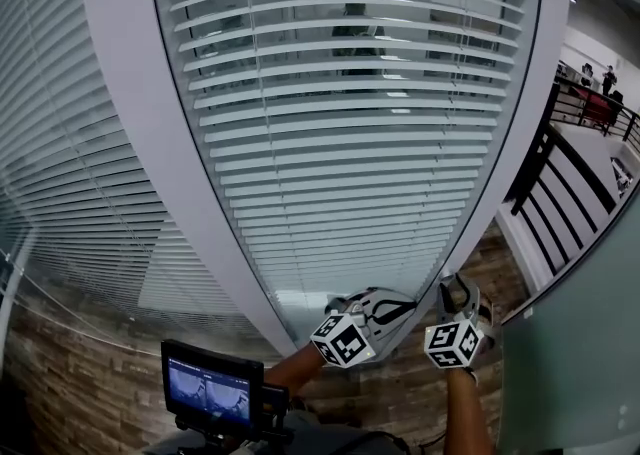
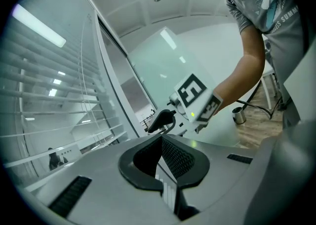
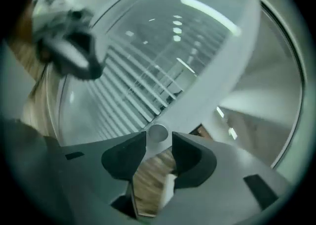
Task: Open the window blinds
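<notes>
Many blind slats (image 1: 350, 123) run horizontally (seemingly part-open); right tongs (image 3: 159, 142) gape.

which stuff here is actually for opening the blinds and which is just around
For the job:
white slatted window blinds
small round silver knob on the white frame
right gripper, jaws apart, facing the knob

Just around:
small black monitor screen
black stair railing
left gripper, jaws together, empty

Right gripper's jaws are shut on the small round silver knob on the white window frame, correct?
Not shut. The right gripper view shows the right gripper with its jaws apart. The small round silver knob on the white window frame sits at the gap between their tips, not clamped.
</notes>
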{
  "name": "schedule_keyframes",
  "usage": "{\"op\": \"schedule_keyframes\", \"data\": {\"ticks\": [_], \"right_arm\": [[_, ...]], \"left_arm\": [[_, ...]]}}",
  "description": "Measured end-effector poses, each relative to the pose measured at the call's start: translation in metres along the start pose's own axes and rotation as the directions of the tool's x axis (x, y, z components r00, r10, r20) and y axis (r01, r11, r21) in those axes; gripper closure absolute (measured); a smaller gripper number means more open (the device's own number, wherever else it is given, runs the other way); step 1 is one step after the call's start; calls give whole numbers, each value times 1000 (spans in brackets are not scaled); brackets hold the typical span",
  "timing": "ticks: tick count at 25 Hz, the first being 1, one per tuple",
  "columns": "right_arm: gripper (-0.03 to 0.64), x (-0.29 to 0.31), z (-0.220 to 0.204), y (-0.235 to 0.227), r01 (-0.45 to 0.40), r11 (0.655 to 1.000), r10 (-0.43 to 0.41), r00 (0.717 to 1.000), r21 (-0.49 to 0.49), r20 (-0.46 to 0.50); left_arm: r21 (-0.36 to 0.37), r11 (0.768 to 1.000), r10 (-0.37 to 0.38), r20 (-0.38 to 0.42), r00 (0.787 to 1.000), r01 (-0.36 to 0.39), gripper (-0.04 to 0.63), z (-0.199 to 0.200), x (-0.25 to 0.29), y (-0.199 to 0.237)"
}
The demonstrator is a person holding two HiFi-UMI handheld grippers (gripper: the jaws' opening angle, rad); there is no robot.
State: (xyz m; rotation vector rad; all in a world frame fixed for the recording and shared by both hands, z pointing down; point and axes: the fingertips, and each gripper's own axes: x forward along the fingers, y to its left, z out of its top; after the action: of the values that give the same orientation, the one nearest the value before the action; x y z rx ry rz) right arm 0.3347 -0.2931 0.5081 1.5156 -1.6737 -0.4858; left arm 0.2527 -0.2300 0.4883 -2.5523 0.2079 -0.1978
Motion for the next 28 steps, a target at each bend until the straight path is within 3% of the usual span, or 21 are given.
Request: {"op": "schedule_keyframes", "data": {"ticks": [1, 3, 6, 8, 10, 11, 12, 13, 14, 15, 16, 17, 18, 19, 20, 23, 26, 28], "right_arm": [[495, 0, 1, 2, 36, 983, -42, 999, -179, -31], [495, 4, 4, 4, 70, 921, -98, 994, -383, -55], [495, 11, 6, 4, 84, 869, -131, 989, -487, -62], [495, 14, 6, 4, 88, 875, -128, 990, -477, -54], [497, 14, 6, 3, 80, 943, -93, 995, -323, -26], [497, 13, 6, 2, 63, 983, -65, 998, -172, -6], [497, 13, 6, 1, 33, 999, -34, 999, 34, 22], [499, 13, 4, -1, -17, 956, -3, 998, 292, 68], [499, 14, 2, -3, -93, 815, 15, 990, 571, 140], [500, 14, -1, -7, -190, 562, 6, 974, 805, 226], [500, 15, -4, -10, -286, 242, -31, 953, 927, 302], [500, 15, -8, -12, -353, -45, -79, 934, 935, 349], [500, 16, -12, -12, -382, -226, -113, 924, 896, 365], [500, 17, -15, -11, -386, -301, -124, 922, 872, 366], [500, 17, -17, -10, -381, -317, -119, 924, 869, 362], [500, 17, -19, -9, -364, -289, -94, 931, 885, 353], [500, 16, -11, -13, -412, -260, -112, 911, 873, 397], [500, 17, -13, -12, -405, -257, -108, 914, 877, 391]], "left_arm": [[-1, 1000, 0, 0, 1000, 0, 591, -1, 0, 0], [-3, 1000, -2, -1, 1000, 2, 591, -2, 0, 0], [-7, 1000, -6, 2, 1000, 6, 591, -2, 1, 0], [-9, 1000, -4, 3, 1000, 4, 591, -4, 1, 1], [-14, 1000, -2, 2, 1000, 2, 591, -7, 0, 2], [-16, 1000, -1, 2, 1000, 1, 591, -8, 0, 2], [-18, 1000, -1, 2, 1000, 1, 591, -9, 0, 2], [-18, 1000, -1, 4, 1000, 1, 591, -10, 0, 2], [-19, 1000, -2, 6, 1000, 2, 591, -10, 1, 2], [-20, 1000, -2, 8, 1000, 3, 591, -10, 2, 3], [-21, 1000, -3, 11, 1000, 3, 591, -9, 3, 3], [-22, 1000, -4, 13, 1000, 4, 591, -9, 4, 4], [-23, 1000, -4, 14, 1000, 5, 591, -8, 5, 4], [-23, 1000, -5, 15, 1000, 6, 591, -8, 5, 4], [-22, 1000, -6, 16, 1000, 7, 591, -8, 6, 4], [-21, 1000, -8, 18, 1000, 9, 591, -8, 6, 4], [-21, 1000, -12, 18, 1000, 13, 591, -8, 8, 3], [-20, 1000, -12, 19, 1000, 12, 591, -8, 8, 3]]}}
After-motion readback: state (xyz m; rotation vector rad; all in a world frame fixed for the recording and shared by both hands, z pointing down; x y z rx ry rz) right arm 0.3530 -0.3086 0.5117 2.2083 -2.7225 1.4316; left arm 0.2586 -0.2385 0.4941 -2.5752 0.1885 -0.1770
